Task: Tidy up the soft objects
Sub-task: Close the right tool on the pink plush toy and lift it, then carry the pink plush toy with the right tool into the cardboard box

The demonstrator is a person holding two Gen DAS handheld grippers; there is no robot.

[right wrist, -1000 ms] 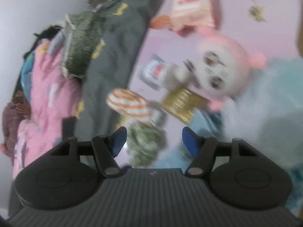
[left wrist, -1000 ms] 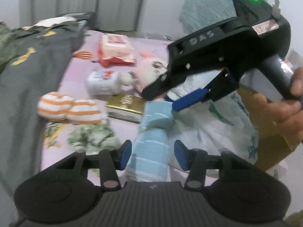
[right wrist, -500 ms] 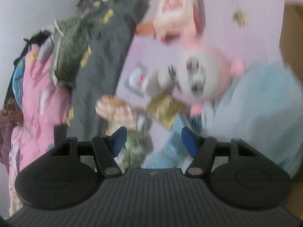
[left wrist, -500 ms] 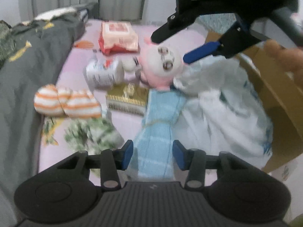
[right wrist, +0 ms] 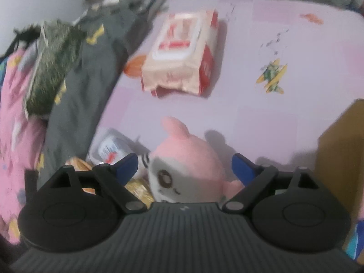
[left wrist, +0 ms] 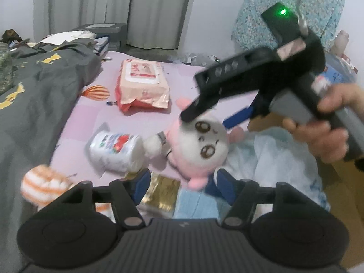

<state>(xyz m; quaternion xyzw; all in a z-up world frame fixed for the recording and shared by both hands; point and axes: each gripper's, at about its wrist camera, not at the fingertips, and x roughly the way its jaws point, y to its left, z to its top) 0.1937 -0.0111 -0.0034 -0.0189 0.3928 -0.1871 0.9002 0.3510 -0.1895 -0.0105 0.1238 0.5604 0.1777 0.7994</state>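
Pink bedsheet (right wrist: 261,118) carries a pink-and-white plush toy (left wrist: 200,145) lying mid-bed, face up, its long axis running near to far, ear toward the far wipes pack (left wrist: 141,84). Right gripper (right wrist: 184,166) straddles its head, fingers spread apart and not yet touching. Left gripper (left wrist: 182,182) sits near the plush's foot, also spread wide. Closing on the rounded, springy head alone could, I judge, let it squirt free or nudge the tissue roll (left wrist: 116,152) at left.

Bare sheet (right wrist: 261,122) beyond plush (right wrist: 186,159); box (right wrist: 341,147) blocks right.
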